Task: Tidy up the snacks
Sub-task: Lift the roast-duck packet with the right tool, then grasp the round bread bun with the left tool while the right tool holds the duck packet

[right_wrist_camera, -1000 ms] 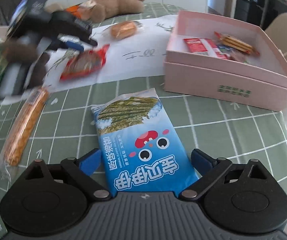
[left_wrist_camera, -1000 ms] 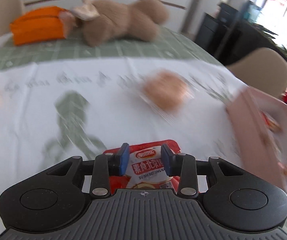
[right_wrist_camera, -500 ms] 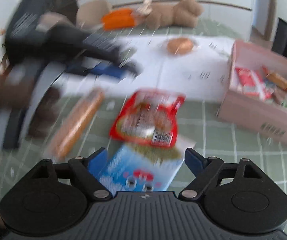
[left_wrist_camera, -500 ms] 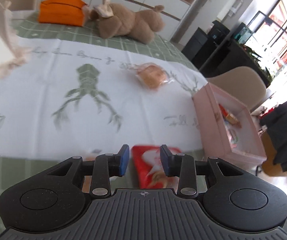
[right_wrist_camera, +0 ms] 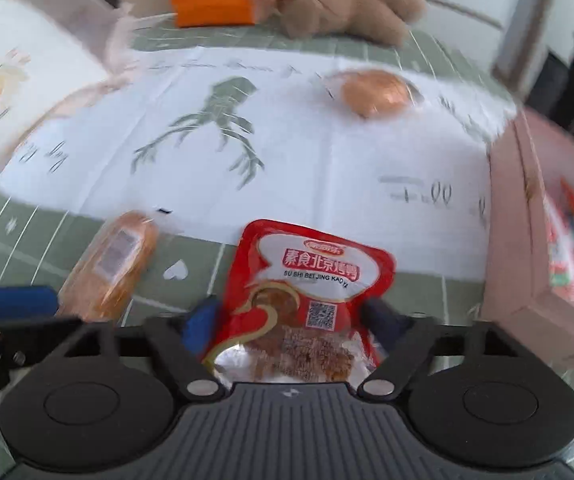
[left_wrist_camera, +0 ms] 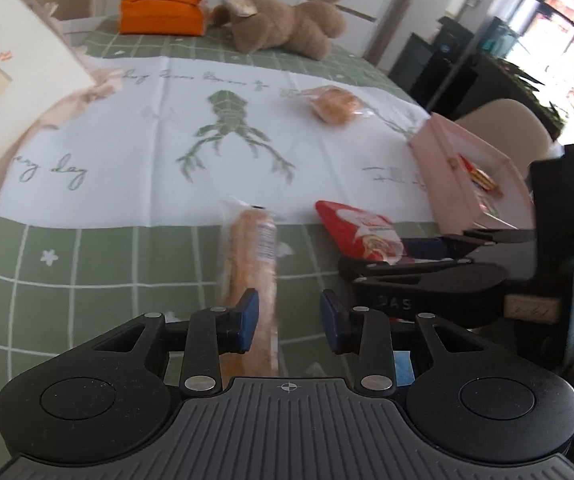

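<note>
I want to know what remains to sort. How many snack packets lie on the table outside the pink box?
3 visible: a round bun on the white cloth, a long bread stick before the left gripper, a red packet between the right gripper fingers. More may be hidden.

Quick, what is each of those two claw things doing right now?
Left gripper: open, empty, long clear-wrapped bread stick lying by its left finger.
Right gripper: open around the red foil snack packet, not clamped.
</note>
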The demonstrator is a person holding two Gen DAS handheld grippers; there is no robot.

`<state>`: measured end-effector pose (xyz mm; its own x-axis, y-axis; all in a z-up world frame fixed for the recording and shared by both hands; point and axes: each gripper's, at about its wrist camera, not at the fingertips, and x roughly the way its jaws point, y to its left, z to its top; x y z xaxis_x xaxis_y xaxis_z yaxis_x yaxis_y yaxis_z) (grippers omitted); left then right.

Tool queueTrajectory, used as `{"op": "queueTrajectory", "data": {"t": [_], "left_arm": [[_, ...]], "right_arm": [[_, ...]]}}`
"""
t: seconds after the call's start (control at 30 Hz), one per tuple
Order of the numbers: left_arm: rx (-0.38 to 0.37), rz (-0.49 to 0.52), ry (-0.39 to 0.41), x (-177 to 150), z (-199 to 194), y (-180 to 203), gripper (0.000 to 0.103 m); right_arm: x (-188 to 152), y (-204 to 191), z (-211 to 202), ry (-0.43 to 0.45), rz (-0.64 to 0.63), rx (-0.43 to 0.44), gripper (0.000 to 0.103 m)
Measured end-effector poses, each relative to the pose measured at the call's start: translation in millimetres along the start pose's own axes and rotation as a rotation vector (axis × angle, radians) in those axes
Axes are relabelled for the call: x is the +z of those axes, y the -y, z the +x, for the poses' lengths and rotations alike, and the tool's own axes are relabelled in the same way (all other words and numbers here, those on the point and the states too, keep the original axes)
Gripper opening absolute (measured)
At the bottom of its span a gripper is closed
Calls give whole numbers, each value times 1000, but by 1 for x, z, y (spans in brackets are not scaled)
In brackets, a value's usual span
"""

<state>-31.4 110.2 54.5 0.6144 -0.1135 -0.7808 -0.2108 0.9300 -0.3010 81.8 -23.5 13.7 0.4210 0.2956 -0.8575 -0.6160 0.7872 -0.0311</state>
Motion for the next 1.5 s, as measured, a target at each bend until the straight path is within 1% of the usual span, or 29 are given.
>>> {"op": "queueTrajectory", "data": {"t": [0.07,0.2,0.23,0.3,0.33,0.43,0.47,0.53,0.57,0.63,0.67,0.7,0.8,0.87,0.9,0.93,1.0,1.03,1.13,1.17,1.23,1.27,1.37,1.4,1.5], "left_arm": [[-27,39,-16,-4,3,10,38],[-71,149,-62,-15,13,41,38],[-86,183,-73,-18,16,51,38],[-112,245,-95,-23,22,70,38],[-119,280,-104,-27,25,81,38],[-101,380,-128,-35,38,109,38],[-94,409,-138,-38,42,116,38],[-73,470,-151,-44,49,129,39],[-56,507,-143,-46,50,134,39],[-25,566,-135,-48,52,142,40],[-20,573,-136,-48,53,143,41],[-19,574,-137,-48,53,143,43],[13,578,-130,-42,56,138,43],[42,562,-120,-36,57,131,43],[48,540,-118,-33,56,125,43],[53,513,-117,-29,55,119,42],[52,454,-101,-20,50,105,42],[65,424,-79,-15,45,96,42],[121,330,-15,-4,32,72,42],[142,296,1,0,29,63,42],[195,247,15,6,26,47,41],[219,230,10,8,27,40,41],[260,192,-25,13,35,24,41],[266,181,-39,14,39,21,46],[236,143,-70,16,46,16,42]], "right_arm": [[-3,11,-12,1,10,42,56],[-20,37,-40,13,57,24,45],[-27,45,-49,17,75,20,43],[-45,60,-66,27,107,-6,40],[-52,66,-68,28,118,-20,40],[-80,82,-79,38,152,-97,40],[-90,86,-82,49,158,-131,40],[-103,93,-86,62,177,-154,48],[-110,97,-88,65,202,-142,52],[-120,104,-88,54,245,-108,56],[-125,106,-87,50,263,-92,62],[-129,107,-87,50,277,-81,67],[-138,107,-88,61,292,-75,73],[-140,107,-90,82,297,-99,77],[-140,107,-90,91,300,-117,81],[-138,107,-87,98,304,-137,82],[-137,112,-83,100,316,-181,83],[-138,114,-80,98,323,-196,83],[-142,124,-70,79,364,-204,84],[-144,126,-68,81,380,-204,87],[-148,128,-65,80,402,-193,89],[-148,128,-63,77,406,-185,93],[-149,121,-58,78,380,-203,97],[-148,119,-57,85,372,-202,98],[-146,118,-54,96,377,-204,100]]}}
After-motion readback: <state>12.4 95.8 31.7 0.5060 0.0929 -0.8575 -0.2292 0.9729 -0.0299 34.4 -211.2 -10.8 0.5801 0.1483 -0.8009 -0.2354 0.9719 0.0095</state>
